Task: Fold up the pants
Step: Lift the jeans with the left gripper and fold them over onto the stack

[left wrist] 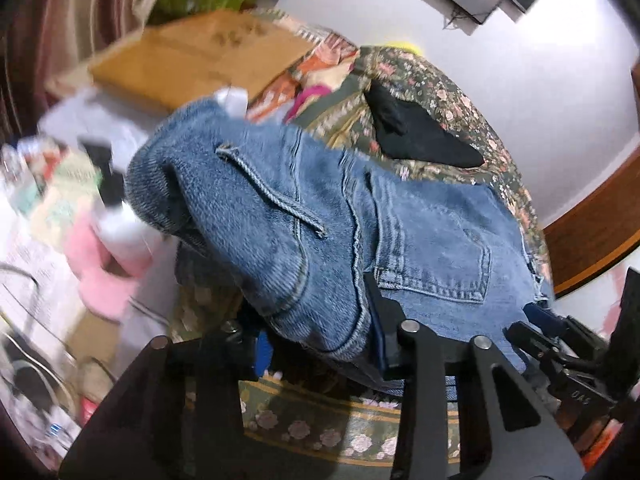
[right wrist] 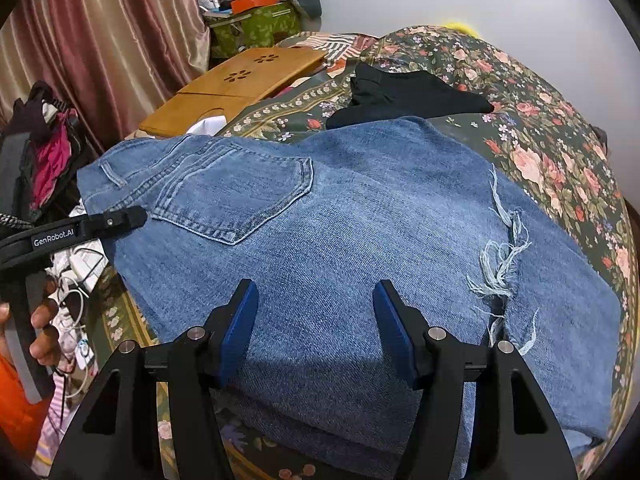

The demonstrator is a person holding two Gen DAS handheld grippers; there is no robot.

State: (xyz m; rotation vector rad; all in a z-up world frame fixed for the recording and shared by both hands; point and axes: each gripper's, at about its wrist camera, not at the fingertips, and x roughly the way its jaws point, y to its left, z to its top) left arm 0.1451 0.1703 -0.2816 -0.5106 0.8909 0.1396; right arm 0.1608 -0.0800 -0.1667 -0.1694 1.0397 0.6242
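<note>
Blue denim pants (right wrist: 360, 216) lie folded on a floral bedspread (right wrist: 560, 140), back pocket up, with a frayed rip at the right. My right gripper (right wrist: 316, 332) is open and empty, its blue pads (right wrist: 240, 332) just above the denim near the front edge. My left gripper (left wrist: 320, 344) has the waistband end of the pants (left wrist: 320, 232) bunched between its fingers and lifted; one finger is hidden under the cloth. The left gripper also shows in the right wrist view (right wrist: 120, 218), at the waistband corner.
A black garment (right wrist: 404, 96) lies on the bed behind the pants. A wooden lap tray (right wrist: 240, 84) sits at the far left of the bed. Clothes, cables and clutter (right wrist: 76, 280) fill the floor at left. Curtains (right wrist: 100, 40) hang behind.
</note>
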